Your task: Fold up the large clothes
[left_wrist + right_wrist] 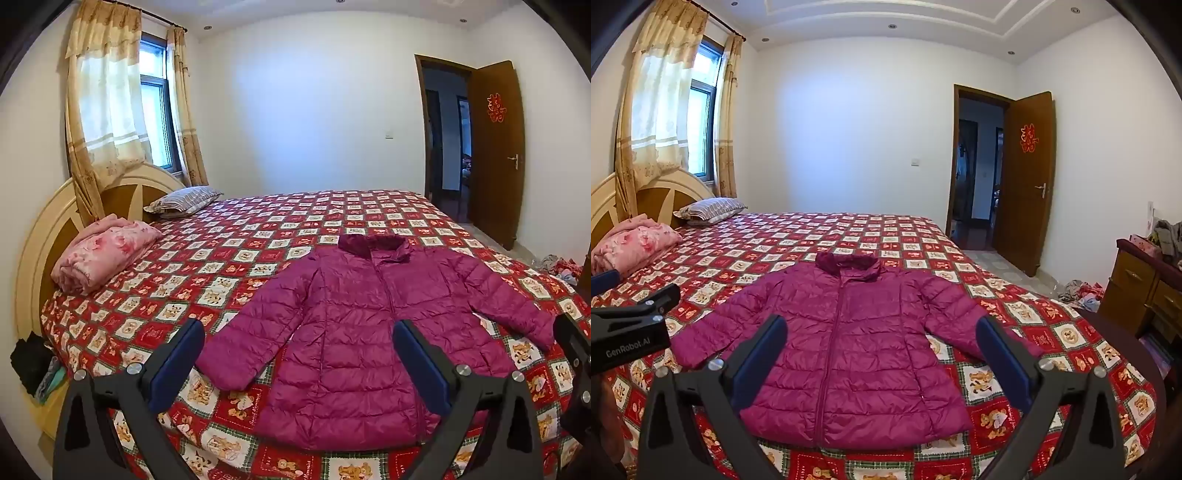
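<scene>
Jacket (369,332) first: your magenta puffer lies front-up and zipped on the bed (258,236), hem along the near edge, collar toward the far edge, both sleeves angled out and down from the shoulders. That spread looks deliberate; flat and symmetrical, it gives you clean lines for folding the sleeves across the body, and keeping the hem at the near edge puts the whole garment within your reach.

Your left gripper (299,369) hovers above the near edge with its fingers spread wide and nothing between them. Seen from its camera, the left sleeve cuff sits just inside the left finger, and the hem's middle lies between the two pads, below them and apart from them.

Your right gripper (882,365) is likewise spread and empty, framing the lower body of the jacket; the right sleeve cuff lies just behind its right finger. Neither tool touches the fabric.

A folded pink blanket (107,251) and a striped pillow (184,199) rest by the headboard, well apart from the jacket.
</scene>
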Motion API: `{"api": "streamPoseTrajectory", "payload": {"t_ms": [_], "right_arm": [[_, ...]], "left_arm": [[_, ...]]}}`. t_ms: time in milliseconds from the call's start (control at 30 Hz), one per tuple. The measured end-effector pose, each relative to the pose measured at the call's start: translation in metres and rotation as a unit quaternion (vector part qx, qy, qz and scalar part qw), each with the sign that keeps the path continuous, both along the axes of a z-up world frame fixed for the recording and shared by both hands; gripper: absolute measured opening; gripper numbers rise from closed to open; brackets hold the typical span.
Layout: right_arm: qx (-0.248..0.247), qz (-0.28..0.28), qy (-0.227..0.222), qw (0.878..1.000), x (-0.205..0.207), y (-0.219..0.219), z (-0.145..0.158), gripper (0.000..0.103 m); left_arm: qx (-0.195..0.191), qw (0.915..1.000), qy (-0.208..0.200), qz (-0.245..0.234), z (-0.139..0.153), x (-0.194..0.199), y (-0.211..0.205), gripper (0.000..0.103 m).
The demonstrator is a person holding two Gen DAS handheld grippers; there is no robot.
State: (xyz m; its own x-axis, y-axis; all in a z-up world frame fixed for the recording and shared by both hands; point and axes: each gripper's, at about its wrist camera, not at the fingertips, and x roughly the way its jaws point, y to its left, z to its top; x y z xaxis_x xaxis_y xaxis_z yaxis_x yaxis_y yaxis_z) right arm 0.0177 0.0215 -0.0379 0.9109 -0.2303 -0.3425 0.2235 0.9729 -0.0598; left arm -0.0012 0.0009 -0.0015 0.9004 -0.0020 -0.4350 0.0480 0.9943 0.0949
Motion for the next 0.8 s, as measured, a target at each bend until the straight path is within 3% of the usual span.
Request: {"api": "streamPoseTrajectory", "payload": {"t_ms": [67, 800], "right_arm": [[0.001, -0.001, 0.000, 1.000, 0.000, 0.000, 0.000, 0.103], [0.010, 0.001, 0.005, 1.000, 0.006, 0.001, -0.012, 0.103]], "left_arm": [[-0.014, 0.9999, 0.007, 0.002, 0.001, 0.005, 0.006, 0.102], [-0.008, 0.9997, 0.001, 0.025, -0.006, 0.011, 0.009, 0.102]]}}
